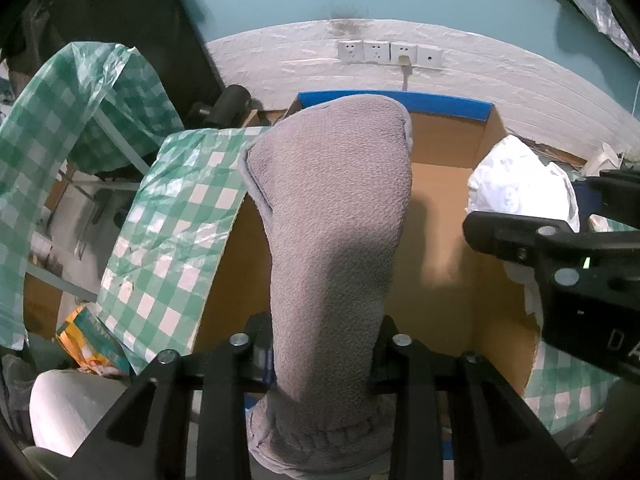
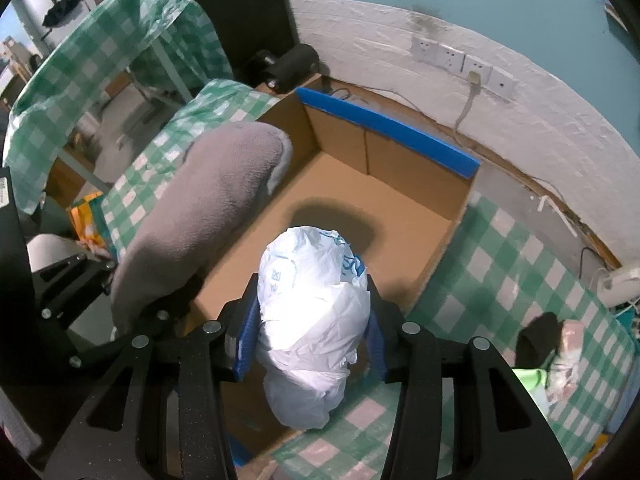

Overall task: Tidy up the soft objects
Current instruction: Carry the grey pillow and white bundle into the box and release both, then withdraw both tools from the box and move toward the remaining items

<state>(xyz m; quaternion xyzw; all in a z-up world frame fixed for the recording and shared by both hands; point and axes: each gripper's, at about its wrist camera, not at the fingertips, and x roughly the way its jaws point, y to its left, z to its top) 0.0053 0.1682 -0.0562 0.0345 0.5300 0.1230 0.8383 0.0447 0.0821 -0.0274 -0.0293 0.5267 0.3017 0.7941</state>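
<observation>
A grey fleecy cloth (image 1: 332, 200) juts forward from my left gripper (image 1: 324, 324), whose jaws are shut on its lower part. It hangs over the left side of an open cardboard box (image 1: 448, 144) with a blue rim. At the right edge of this view, my right gripper (image 1: 536, 208) carries a crumpled white plastic bag (image 1: 512, 176). In the right wrist view the white bag (image 2: 312, 248) is pinched between the blue pads of my right gripper (image 2: 312, 300) above the box floor (image 2: 360, 184). The grey cloth (image 2: 208, 192) and my left gripper (image 2: 136, 292) are at the left.
A green-checked plastic sheet (image 2: 500, 248) covers the surface around the box and drapes over a frame (image 1: 60, 120) on the left. Wall sockets (image 1: 390, 54) sit behind the box. An orange packet (image 1: 88, 336) lies at lower left. A pinkish bag (image 2: 568, 356) rests at right.
</observation>
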